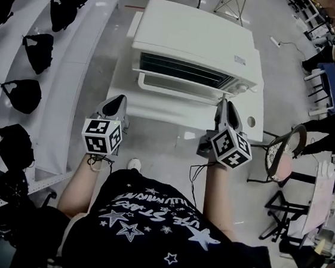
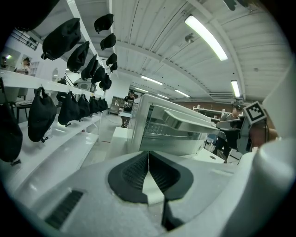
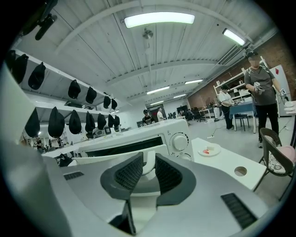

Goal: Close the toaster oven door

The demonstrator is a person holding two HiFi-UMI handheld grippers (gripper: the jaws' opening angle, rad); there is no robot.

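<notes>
- From above, in the head view, we note the toaster oven on a white table, front toward us. Its door is not shut: it tilts outward, and the handle runs along its near edge.
- Same view: the left gripper hovers over the table's near left part, short of the door and apart from it. We see no gap between its fingers from here.
- Same view: the right gripper has its tips at the right end of the handle, just beside it. We cannot tell from here whether they touch.
- Along the left gripper view, the two dark ribbed pads meet at their front edges. The fingers are closed on each other with nothing between them. The toaster oven stands ahead and a little to the right, well clear of the tips, with its door leaning out at the top.
- Along the right gripper view, the pads stand partly apart, a moderate gap between them. White parts of the door and handle show through that gap, just beyond the tips. We see neither pad pressing on anything, so we record nothing clamped. Contact of the tips with the door cannot be settled here either.
- Same view: the oven front fills the middle ground, with a round knob to the right of the jaws.
</notes>
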